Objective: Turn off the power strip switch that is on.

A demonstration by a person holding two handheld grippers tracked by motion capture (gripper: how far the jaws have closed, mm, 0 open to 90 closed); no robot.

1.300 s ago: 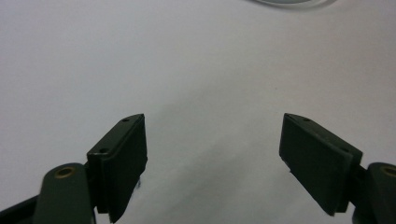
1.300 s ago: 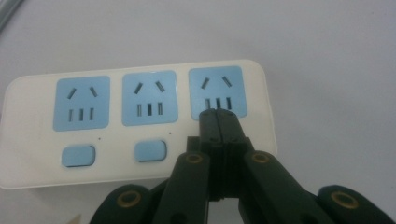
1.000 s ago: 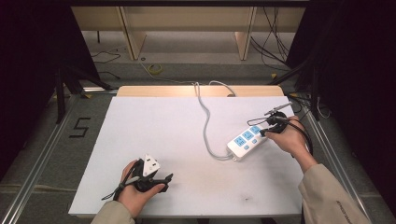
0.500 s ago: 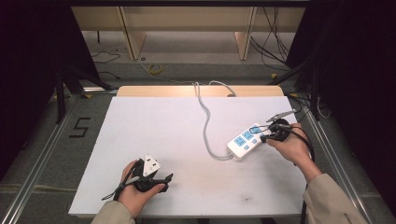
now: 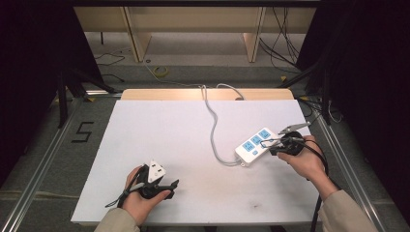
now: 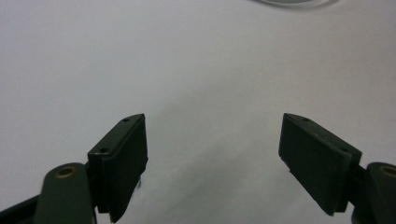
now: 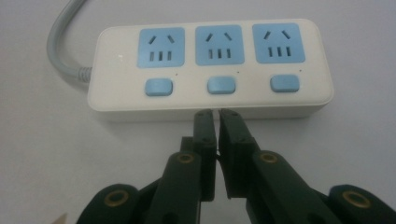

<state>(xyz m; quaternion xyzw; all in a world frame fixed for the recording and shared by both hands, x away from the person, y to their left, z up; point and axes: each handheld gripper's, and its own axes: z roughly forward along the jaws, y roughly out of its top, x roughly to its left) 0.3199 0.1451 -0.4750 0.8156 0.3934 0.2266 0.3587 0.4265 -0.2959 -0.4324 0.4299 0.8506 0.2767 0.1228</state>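
Observation:
A white power strip (image 5: pixel 255 144) with three blue sockets and three blue switches lies at the table's right, and its grey cable (image 5: pixel 212 126) runs to the far edge. My right gripper (image 5: pixel 271 147) is just right of it. In the right gripper view its tips (image 7: pixel 218 114) nearly touch the strip's (image 7: pixel 210 70) long side below the middle switch. The jaws have just been opening and stand a narrow slit apart, with nothing between them. My left gripper (image 5: pixel 170 187) rests near the front left, open wide over bare white table (image 6: pixel 215 135).
The white table top (image 5: pixel 169 135) has a wooden strip along its far edge. Metal rails flank it on both sides, and cables lie on the floor beyond. Dark curtains stand to the left and right.
My right hand has slid toward the near side, bringing its tips from the strip's far end to its long side. The left hand has stayed put.

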